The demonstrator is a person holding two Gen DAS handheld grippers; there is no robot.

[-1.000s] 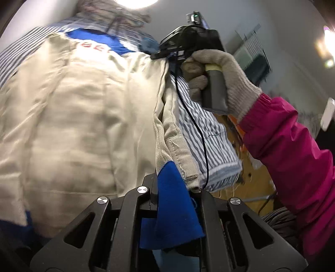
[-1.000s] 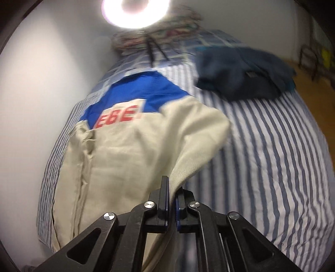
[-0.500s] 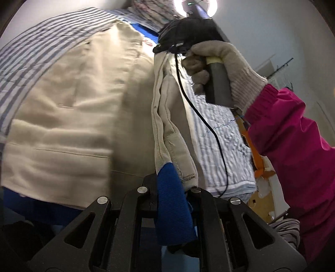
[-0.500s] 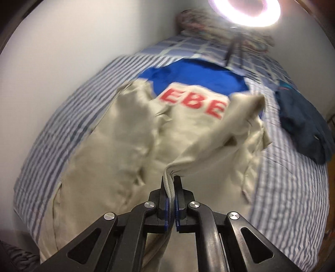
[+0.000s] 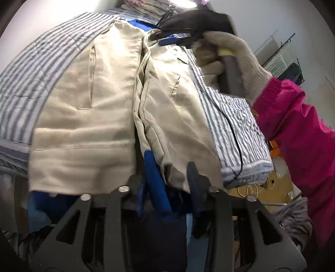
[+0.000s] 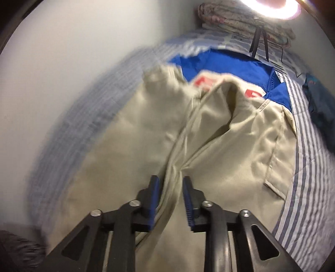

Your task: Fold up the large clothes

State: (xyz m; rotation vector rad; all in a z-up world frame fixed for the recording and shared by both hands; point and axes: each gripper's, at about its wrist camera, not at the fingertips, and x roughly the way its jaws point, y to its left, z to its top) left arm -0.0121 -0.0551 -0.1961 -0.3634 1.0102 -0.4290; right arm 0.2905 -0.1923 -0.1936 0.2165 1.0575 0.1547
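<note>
1. The beige jacket (image 6: 219, 146) with a blue upper panel and red lettering lies spread on the striped bedspread (image 6: 301, 159), its front edges meeting along the centre line.
2. In the left wrist view, the jacket (image 5: 83, 117) covers most of the bed, and its blue hem band hangs over the near edge.
3. The right gripper (image 6: 170, 194) has its jaws spread apart; the jacket's raised front edge runs between the blue pads (image 6: 153, 193) without being clamped.
4. The left gripper (image 5: 167, 177) has its jaws apart; the blue hem and a beige fold sit between the fingers, unclamped.
5. A gloved hand (image 5: 232, 60) in a pink sleeve (image 5: 297, 125) holds the right gripper's handle above the jacket's collar end.
6. A dark garment (image 6: 322, 117) lies on the bedspread to the right, apart from the jacket.
7. A ring light (image 6: 272, 6) on a tripod stands at the far end, before folded bedding (image 6: 236, 18).
</note>
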